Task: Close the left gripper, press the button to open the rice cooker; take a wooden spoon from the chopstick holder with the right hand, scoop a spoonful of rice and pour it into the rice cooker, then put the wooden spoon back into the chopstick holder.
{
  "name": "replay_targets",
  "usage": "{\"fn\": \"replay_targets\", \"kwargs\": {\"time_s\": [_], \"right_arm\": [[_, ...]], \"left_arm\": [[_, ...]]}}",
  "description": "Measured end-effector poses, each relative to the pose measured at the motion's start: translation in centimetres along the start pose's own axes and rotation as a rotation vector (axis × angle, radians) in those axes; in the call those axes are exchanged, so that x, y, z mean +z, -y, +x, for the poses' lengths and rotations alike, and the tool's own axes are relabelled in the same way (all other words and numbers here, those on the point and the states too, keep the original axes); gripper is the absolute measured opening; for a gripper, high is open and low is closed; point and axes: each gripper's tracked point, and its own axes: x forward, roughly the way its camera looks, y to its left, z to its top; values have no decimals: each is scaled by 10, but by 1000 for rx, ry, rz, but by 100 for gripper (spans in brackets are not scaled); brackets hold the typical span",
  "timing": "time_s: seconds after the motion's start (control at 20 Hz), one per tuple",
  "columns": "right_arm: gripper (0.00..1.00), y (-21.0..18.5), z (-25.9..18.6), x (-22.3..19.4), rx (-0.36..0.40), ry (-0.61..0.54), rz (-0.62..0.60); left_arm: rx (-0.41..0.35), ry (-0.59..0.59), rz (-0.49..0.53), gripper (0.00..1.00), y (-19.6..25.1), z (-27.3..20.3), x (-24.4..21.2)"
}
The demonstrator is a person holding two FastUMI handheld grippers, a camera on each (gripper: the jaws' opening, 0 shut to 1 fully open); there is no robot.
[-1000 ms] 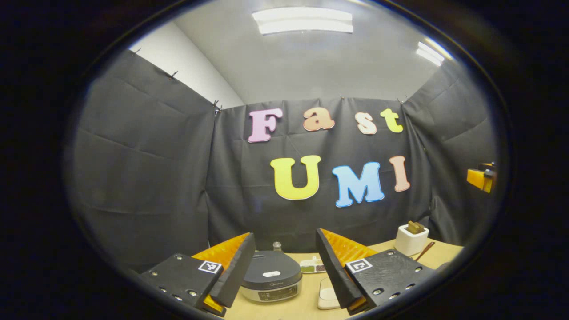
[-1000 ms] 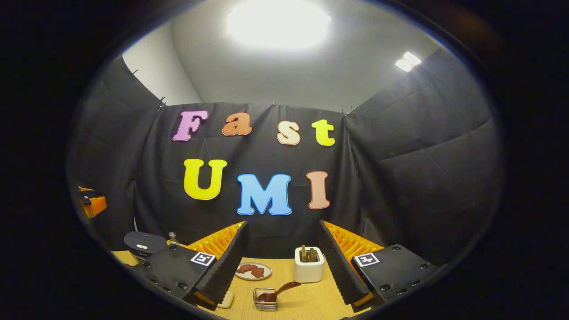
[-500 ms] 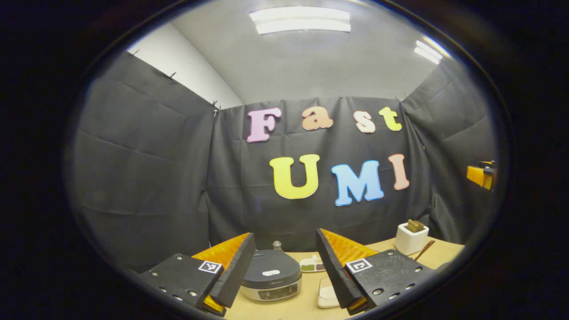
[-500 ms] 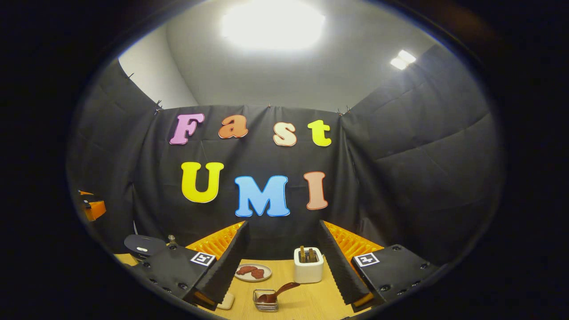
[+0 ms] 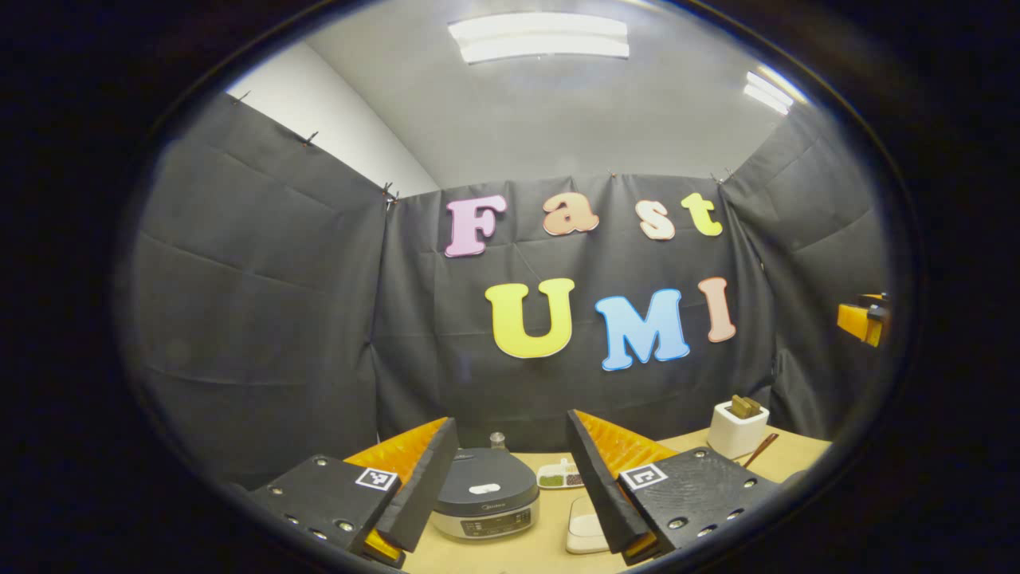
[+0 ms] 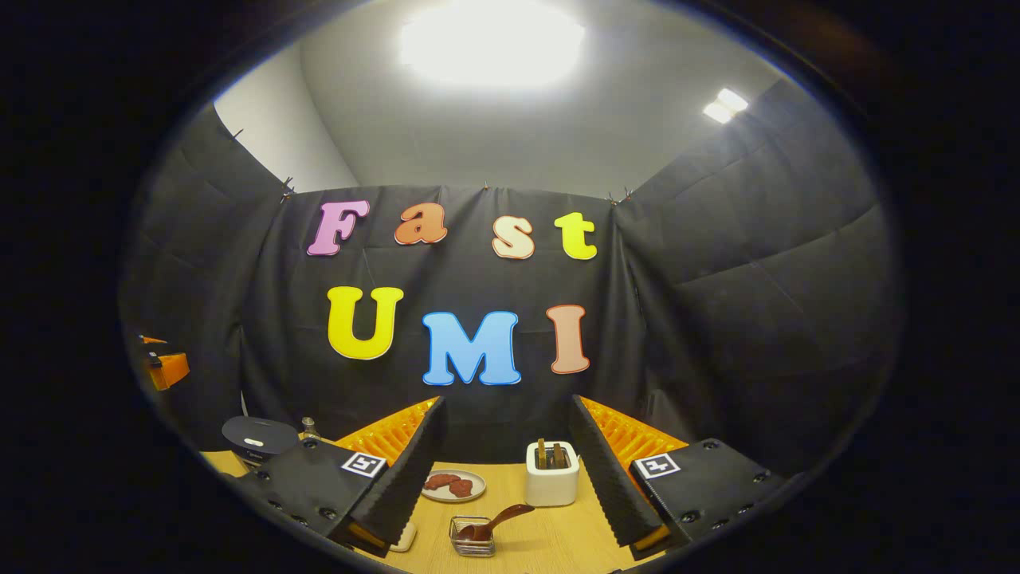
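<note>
The wooden table [image 5: 550,550] runs across the bottom of both views, in front of the black cloth wall [image 5: 263,319]. In the left gripper view the left gripper [image 5: 510,494] is held level above the near table edge, aimed at the back wall, its jaws spread wide with nothing between them. Framed in that gap sits the rice cooker [image 5: 486,504], lid down, with its pale button [image 5: 484,489] on top of the lid. A small bottle [image 5: 497,439] stands just behind the cooker, and a divided dish of grains [image 5: 559,477] lies to its right near a white container [image 5: 586,532] that is partly hidden by the right-hand finger.

In the right gripper view the right gripper [image 6: 506,494] is also held level and low over the table, jaws spread wide and holding nothing. Between its fingers stands the white chopstick holder [image 6: 551,484], upright, with wooden utensils [image 6: 550,455] sticking out of the top. In front of it a wooden spoon [image 6: 496,523] rests with its bowl in a small wire basket [image 6: 470,539], its handle angled up to the right. A plate of reddish food [image 6: 453,485] lies to the left of the holder. The same holder appears far right in the left gripper view, well apart from the cooker
</note>
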Motion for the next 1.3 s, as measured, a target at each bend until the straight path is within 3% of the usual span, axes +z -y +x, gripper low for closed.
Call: {"fn": "replay_targets", "kwargs": {"time_s": [0.7,0.75,0.9,1.05,1.1,1.3], "right_arm": [[97,36,11,-20,53,-39,13],[96,39,12,-21,63,-43,12],[96,44,12,-28,93,-51,10],[97,52,12,-31,100,-54,20],[97,53,12,-32,99,-55,29],[97,56,14,-35,95,-65,37]], "left_arm": [[34,8,22,86,37,4,14],[40,8,18,79,40,4,14],[62,11,37,77,43,5,18],[76,13,37,50,48,-2,25],[70,11,36,51,51,-1,27],[92,-4,44,25,39,8,23]]}}
